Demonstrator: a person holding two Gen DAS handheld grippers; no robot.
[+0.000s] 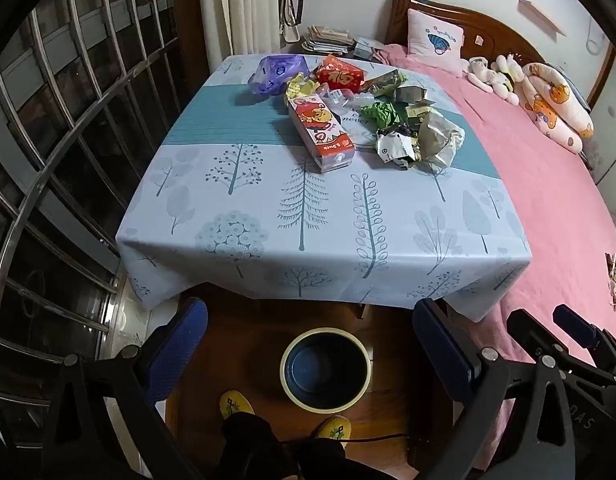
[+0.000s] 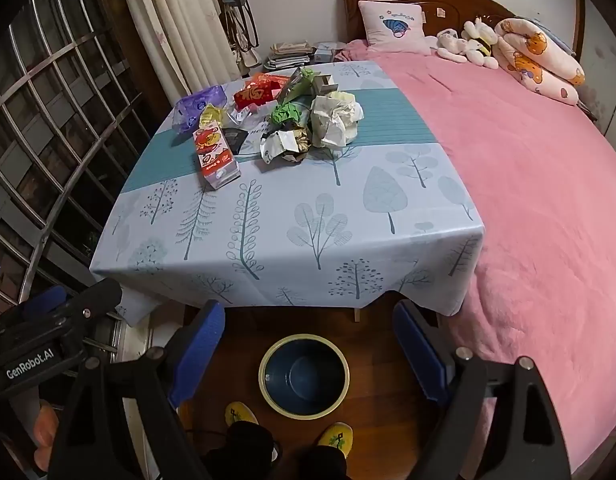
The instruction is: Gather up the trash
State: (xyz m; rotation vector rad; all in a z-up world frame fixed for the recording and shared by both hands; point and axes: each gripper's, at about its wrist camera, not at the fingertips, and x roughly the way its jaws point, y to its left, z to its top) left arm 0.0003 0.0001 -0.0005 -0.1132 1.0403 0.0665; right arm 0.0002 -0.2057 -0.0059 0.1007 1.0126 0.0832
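A pile of trash lies at the far middle of the table (image 1: 268, 224): a red carton (image 1: 321, 134) (image 2: 215, 153), a purple bag (image 1: 278, 74) (image 2: 198, 107), a red packet (image 1: 340, 74) (image 2: 258, 92), green crumpled paper (image 1: 382, 114) (image 2: 286, 114) and crumpled wrappers (image 1: 424, 142) (image 2: 334, 120). An empty dark blue bin (image 1: 326, 370) (image 2: 304, 376) with a cream rim stands on the floor below the table's near edge. My left gripper (image 1: 310, 350) is open and empty above the bin. My right gripper (image 2: 308, 354) is open and empty, also above the bin.
A bed with a pink cover (image 2: 528, 184) and plush toys (image 2: 468, 42) lies against the table's right side. A barred window (image 1: 68, 160) and curtains (image 2: 176, 20) are at the left. The person's yellow slippers (image 2: 240, 414) stand on the wooden floor beside the bin.
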